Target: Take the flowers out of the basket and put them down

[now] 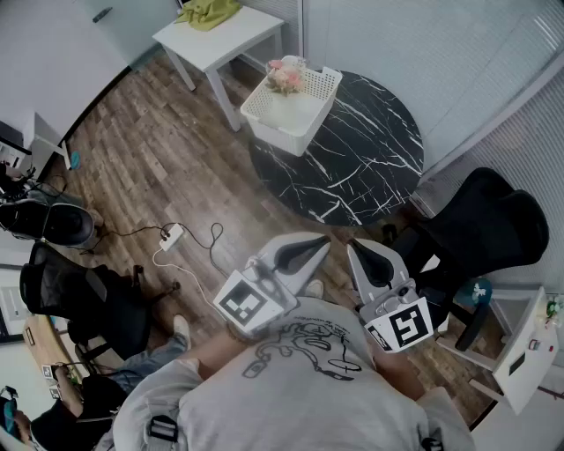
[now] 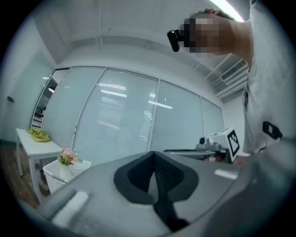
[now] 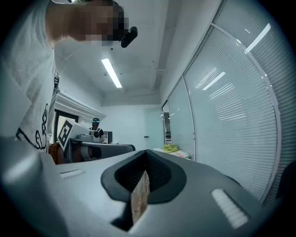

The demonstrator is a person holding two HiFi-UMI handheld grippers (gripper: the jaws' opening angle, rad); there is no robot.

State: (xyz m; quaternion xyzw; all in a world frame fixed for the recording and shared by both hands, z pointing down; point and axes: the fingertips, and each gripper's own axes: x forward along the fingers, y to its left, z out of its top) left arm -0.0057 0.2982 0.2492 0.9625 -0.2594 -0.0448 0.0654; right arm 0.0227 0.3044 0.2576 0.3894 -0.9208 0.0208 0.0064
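Pink flowers (image 1: 285, 77) in a small white vase stand inside a white plastic basket (image 1: 310, 123) at the far left edge of a round black marble table (image 1: 370, 158). In the left gripper view the flowers (image 2: 67, 157) and basket (image 2: 53, 172) show small at the lower left. My left gripper (image 1: 304, 251) and right gripper (image 1: 370, 257) are held close to my chest, well short of the table, both shut with nothing between the jaws. Each points upward and away from the basket.
A white side table (image 1: 220, 40) with a green cloth (image 1: 209, 11) stands behind the basket. A black office chair (image 1: 489, 229) sits right of the marble table. A power strip and cable (image 1: 172, 236) lie on the wood floor at left, near another black chair (image 1: 84, 304).
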